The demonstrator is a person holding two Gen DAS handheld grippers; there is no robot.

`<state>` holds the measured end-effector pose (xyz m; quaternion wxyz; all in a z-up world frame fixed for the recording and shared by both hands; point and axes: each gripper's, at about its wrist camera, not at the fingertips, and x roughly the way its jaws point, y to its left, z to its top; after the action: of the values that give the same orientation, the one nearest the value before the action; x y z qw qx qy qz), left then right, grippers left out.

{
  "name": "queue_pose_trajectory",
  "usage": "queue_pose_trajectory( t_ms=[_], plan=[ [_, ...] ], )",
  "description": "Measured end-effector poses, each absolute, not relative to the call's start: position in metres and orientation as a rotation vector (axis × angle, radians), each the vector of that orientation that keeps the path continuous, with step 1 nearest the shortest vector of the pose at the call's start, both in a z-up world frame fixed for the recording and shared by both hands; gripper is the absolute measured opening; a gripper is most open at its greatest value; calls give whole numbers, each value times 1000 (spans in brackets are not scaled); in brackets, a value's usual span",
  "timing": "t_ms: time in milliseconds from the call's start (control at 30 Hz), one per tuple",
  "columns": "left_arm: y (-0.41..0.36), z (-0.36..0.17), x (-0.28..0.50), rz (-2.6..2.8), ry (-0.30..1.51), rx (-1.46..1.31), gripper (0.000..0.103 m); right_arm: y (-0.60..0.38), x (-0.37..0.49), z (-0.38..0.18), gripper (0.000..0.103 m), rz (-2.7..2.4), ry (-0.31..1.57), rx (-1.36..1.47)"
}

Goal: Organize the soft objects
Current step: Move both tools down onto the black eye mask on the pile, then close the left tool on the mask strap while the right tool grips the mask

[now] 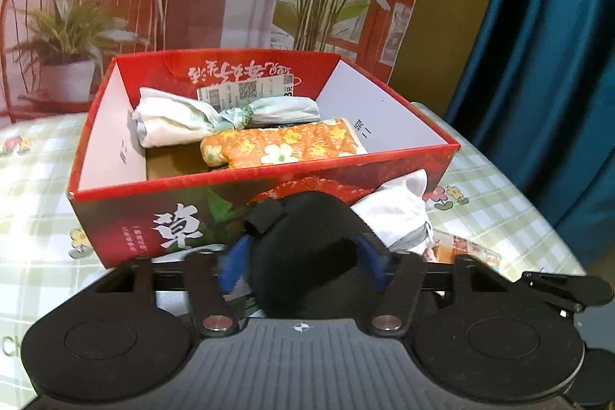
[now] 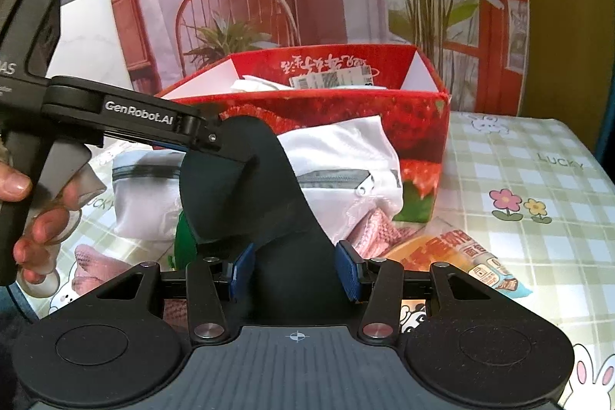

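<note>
One black soft object [image 2: 276, 202] is held by both grippers at the same time. In the right wrist view the right gripper [image 2: 294, 273] has its two blue pads [image 2: 348, 273] pressed against the lower end of this black object, one pad on each side, so the jaws pinch it. The left gripper [image 2: 215, 141] comes in from the left side of that view, and its jaws are closed on the upper, rounded end of the same object. In the left wrist view the left gripper [image 1: 303, 262] shows two blue pads [image 1: 234, 260] touching the black soft object [image 1: 307, 248] on both sides. One hand [image 2: 36, 218] holds the handle of the left gripper.

The landmark is one red box [image 1: 127, 218] with white inner walls; it stands on the surface [image 1: 34, 179], which has a green checked cloth with flowers. The black object is in front of the red box, outside it, just before its front wall. Inside the box there are two soft things: one orange flowered mitt [image 1: 284, 143] near the front right, and one white bundle [image 1: 180, 122] behind it, near the back wall. In front of the box, beside the black object, lies one white zip pouch [image 2: 346, 164]. Also in front of the box I count one pink knitted piece [image 2: 374, 227] and one orange snack packet [image 2: 461, 256].
</note>
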<state>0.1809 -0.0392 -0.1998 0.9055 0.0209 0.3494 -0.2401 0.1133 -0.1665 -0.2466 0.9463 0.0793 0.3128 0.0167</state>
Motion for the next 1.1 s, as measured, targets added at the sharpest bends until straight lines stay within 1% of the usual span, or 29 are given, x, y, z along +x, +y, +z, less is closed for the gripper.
queue_pose_trajectory(
  t_ms=[33, 67, 100, 133, 233, 533, 767, 1100],
  plan=[
    [-39, -199, 179, -488, 717, 60, 38, -166, 114, -247, 44, 36, 641, 162],
    [-38, -198, 179, -479, 715, 66, 34, -165, 114, -248, 44, 38, 643, 160],
    [-36, -197, 178, -471, 710, 64, 25, -164, 114, -248, 44, 39, 645, 158],
    [-33, -195, 177, -464, 706, 58, 19, -163, 114, -248, 44, 40, 647, 156],
    [-26, -190, 171, -454, 686, 44, 15, -162, 115, -248, 45, 42, 649, 153],
    [-7, -181, 144, -346, 633, 63, 13, -156, 113, -249, 45, 49, 669, 141],
    [26, -184, 120, -255, 648, -3, 13, -153, 108, -247, 57, 44, 704, 155],
    [48, -203, 96, -212, 690, -115, 13, -156, 101, -255, 60, 26, 747, 218]
  ],
)
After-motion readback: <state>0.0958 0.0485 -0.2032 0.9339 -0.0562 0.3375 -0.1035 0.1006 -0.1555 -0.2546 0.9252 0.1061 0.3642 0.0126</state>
